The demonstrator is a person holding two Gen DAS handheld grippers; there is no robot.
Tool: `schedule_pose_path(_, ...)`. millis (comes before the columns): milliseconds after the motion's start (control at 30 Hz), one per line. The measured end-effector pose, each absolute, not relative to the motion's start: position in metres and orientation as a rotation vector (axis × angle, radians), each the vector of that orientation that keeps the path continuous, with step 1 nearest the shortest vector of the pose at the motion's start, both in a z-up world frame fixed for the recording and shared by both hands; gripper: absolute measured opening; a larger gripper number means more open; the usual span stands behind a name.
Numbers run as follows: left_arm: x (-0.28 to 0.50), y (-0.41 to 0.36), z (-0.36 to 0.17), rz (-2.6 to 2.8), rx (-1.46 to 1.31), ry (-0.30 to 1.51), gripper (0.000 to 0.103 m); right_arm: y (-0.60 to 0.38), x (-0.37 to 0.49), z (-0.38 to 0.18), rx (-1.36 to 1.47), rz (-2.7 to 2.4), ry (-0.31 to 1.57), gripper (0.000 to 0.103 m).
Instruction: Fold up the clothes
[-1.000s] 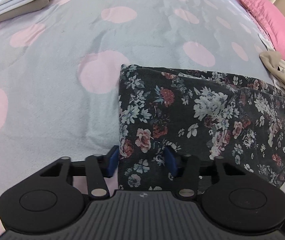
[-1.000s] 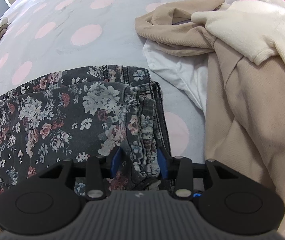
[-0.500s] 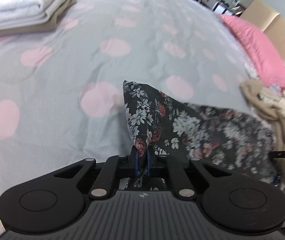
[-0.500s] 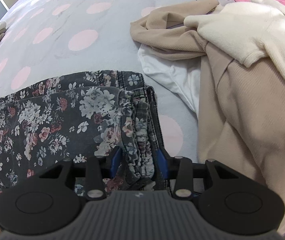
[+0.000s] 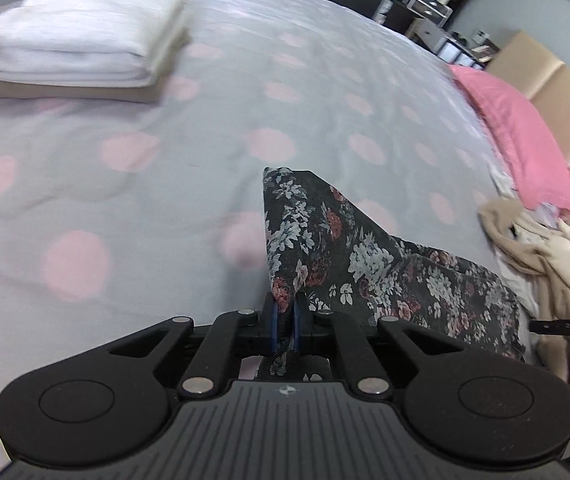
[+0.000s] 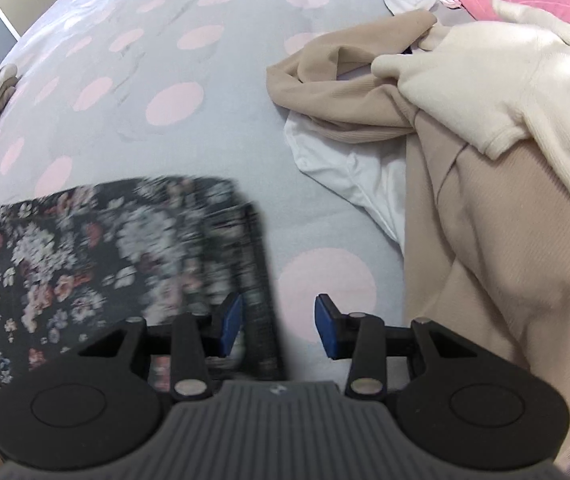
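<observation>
Grey bedspread (image 5: 213,128) with pink dots covers the bed; pink pillow (image 5: 517,136) and tan headboard (image 5: 553,80) at far right in the left wrist view. We see the dark floral garment (image 5: 365,256), black cloth with white and red flowers, lying at the near side of the bed between the two grippers.

Left hand-held gripper (image 5: 283,322): blue pads pinched tight on a corner of the floral garment, the jaws having just been closing on it. That corner stands pulled up into a peak off the bedspread, and the cloth slopes down from it to the right. Gripper points steeply down.

Right hand-held gripper (image 6: 277,324): jaws part-way apart, pointing steeply down. The garment's dark right edge (image 6: 259,280) runs between the blue pads, just beside the left pad; the right pad stands clear over bare bedspread. We cannot see the pads pressing on it. Cloth here is motion-blurred.

Edges and room: folded white stack (image 5: 85,36) on a tan folded piece sits far left, well apart from the garment. Unfolded pile to the right: tan ribbed garment (image 6: 485,220), cream sweater (image 6: 497,76), white cloth (image 6: 349,172) under them, near the floral garment's right edge but apart from it. Wide bare bedspread lies beyond the floral garment. Bed's near edge sits at the lower left of the right wrist view.
</observation>
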State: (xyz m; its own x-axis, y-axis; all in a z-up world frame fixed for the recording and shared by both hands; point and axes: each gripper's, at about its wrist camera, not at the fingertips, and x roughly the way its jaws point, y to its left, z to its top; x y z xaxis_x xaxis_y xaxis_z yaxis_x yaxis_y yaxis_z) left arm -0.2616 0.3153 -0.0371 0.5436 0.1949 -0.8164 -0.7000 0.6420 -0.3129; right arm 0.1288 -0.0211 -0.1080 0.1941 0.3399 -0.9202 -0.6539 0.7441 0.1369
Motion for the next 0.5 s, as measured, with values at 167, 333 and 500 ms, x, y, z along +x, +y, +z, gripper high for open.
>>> schedule_pose_path(167,-0.290,0.339,-0.019,0.681,-0.646,0.849,0.005,-0.011,0.122,-0.104,-0.318,0.749,1.182,0.044)
schedule_pose_path(333,-0.298,0.350,-0.026,0.680,-0.663,0.899,0.005,0.008,0.102,-0.097,-0.328,0.822,1.187,0.044)
schedule_pose_path(500,-0.297,0.350,-0.031,0.668,-0.645,0.914,0.005,0.034,0.063,-0.082,-0.343,0.923,1.132,0.042)
